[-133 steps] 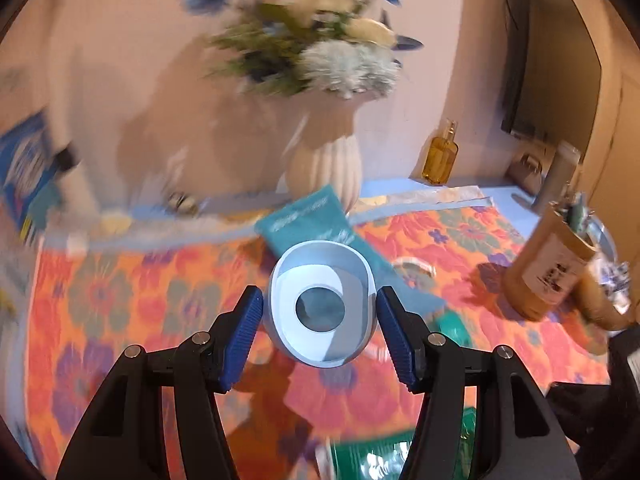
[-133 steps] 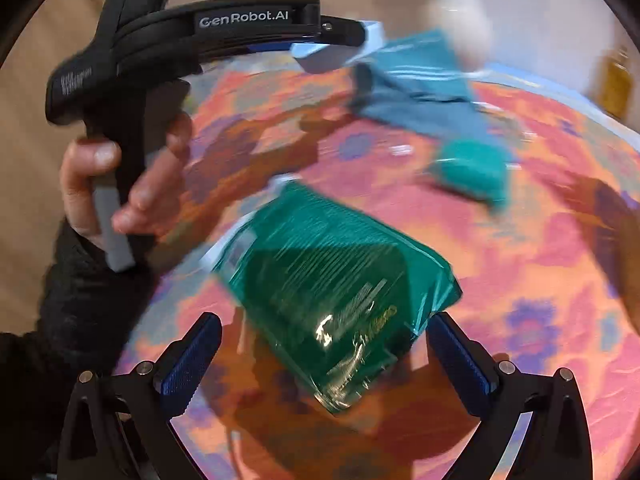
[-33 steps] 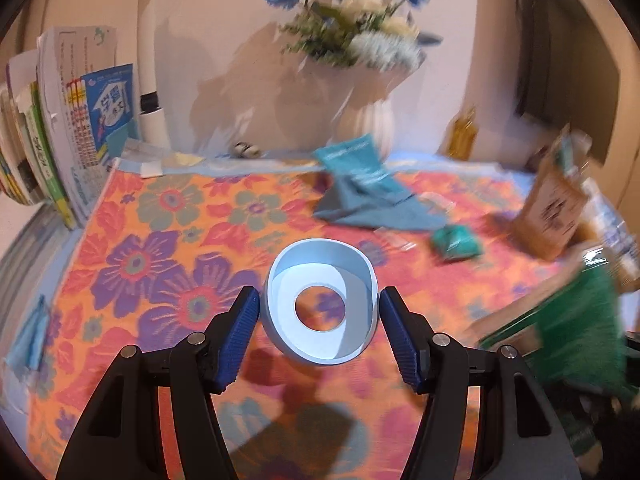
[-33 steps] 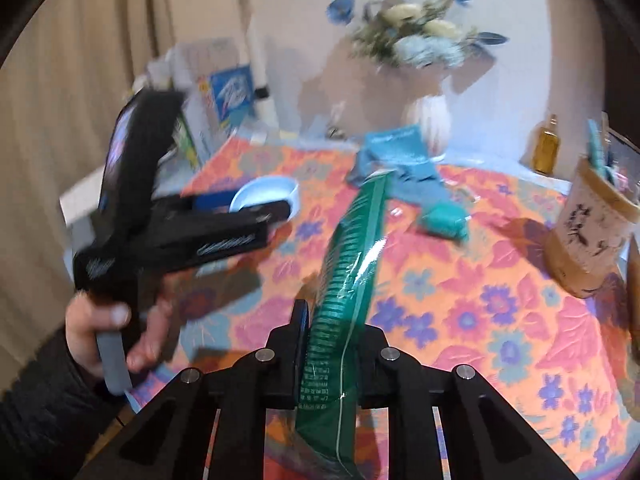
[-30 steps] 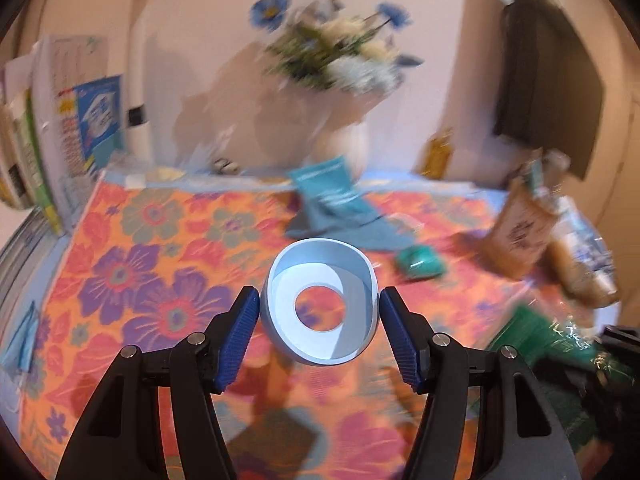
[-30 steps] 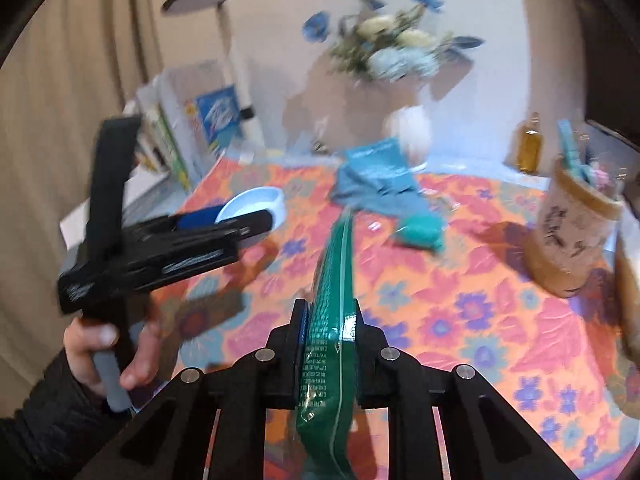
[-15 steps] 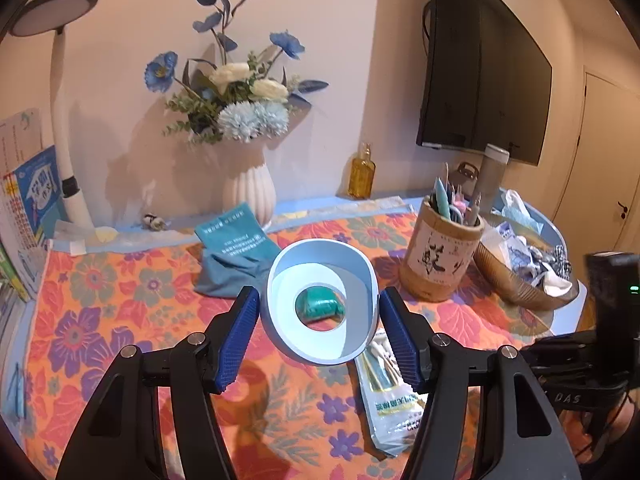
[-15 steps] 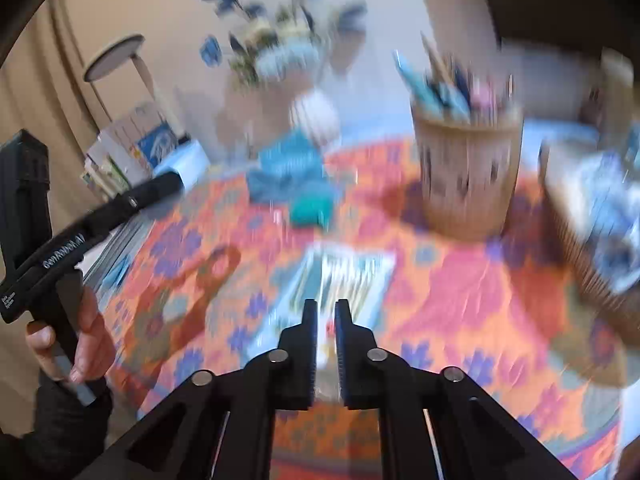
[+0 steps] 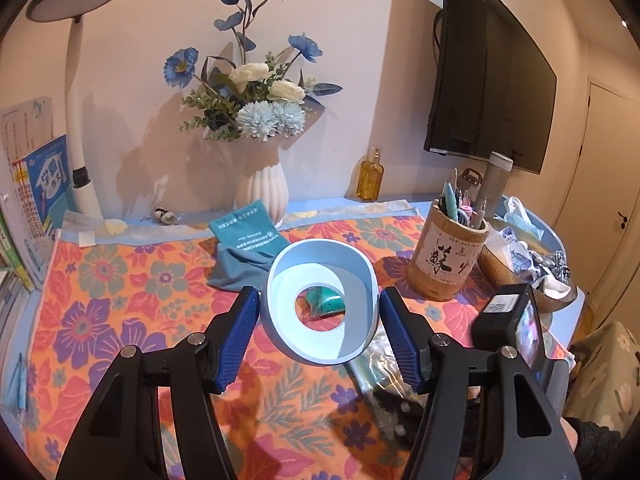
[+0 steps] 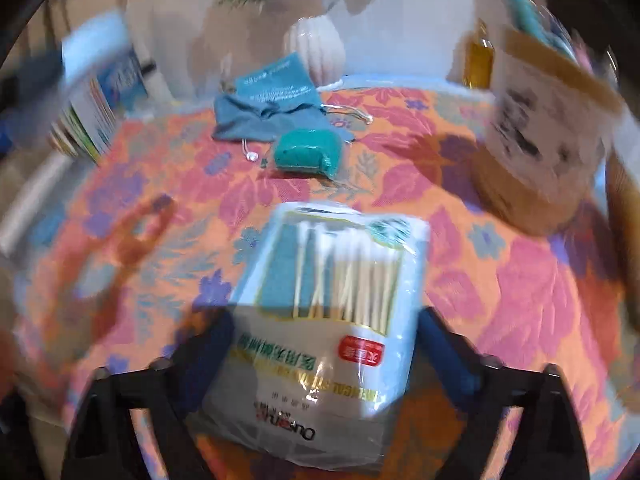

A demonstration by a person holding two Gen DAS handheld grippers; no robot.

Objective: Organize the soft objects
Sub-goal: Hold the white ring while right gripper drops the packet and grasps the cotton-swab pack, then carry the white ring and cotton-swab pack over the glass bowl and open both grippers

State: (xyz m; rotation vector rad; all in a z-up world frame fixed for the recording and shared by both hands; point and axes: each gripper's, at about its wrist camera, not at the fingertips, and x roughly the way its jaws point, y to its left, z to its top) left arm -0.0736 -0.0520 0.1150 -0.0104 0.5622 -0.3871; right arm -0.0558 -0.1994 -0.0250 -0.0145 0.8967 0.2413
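Green packet gone from right gripper (image 10: 324, 336) since a second ago; jaws pressed together half a second ago, just been opening, now spread either side of cotton swab packet (image 10: 324, 312), blue pads (image 10: 434, 340) flanking its edges, contact not resolvable through blur

Near, right wrist view: swab packet flat on floral cloth (image 10: 520, 280) of counter, printed end toward camera, swab tips pointing away

Near, left wrist view: left gripper (image 9: 318, 336) half spread, holding pale blue ring-shaped holder (image 9: 324, 308) between blue pads (image 9: 236, 340), pads against its outer wall on both sides, holder tilted with its central hole toward camera; grip unchanged across the last second. Right gripper body visible low right, over the swab packet's end

Mid: small teal pouch (image 10: 308, 150) on cloth just beyond swab packet, apart from it; same pouch seen through holder's hole in left view. Bamboo pen holder (image 9: 448, 256) upright at right, filled with pens

Farther: blue-grey drawstring bag (image 10: 268, 108) crumpled behind teal pouch, cord trailing toward it, teal printed face leaning up

Far: white ribbed vase (image 9: 262, 192) with blue and white flowers against wall, amber bottle (image 9: 370, 180) to its right, white desk lamp (image 9: 76, 80) and upright books (image 9: 36, 192) at left, dark screen (image 9: 492, 92) on wall at right, basket of odds (image 9: 532, 264) beyond pen holder
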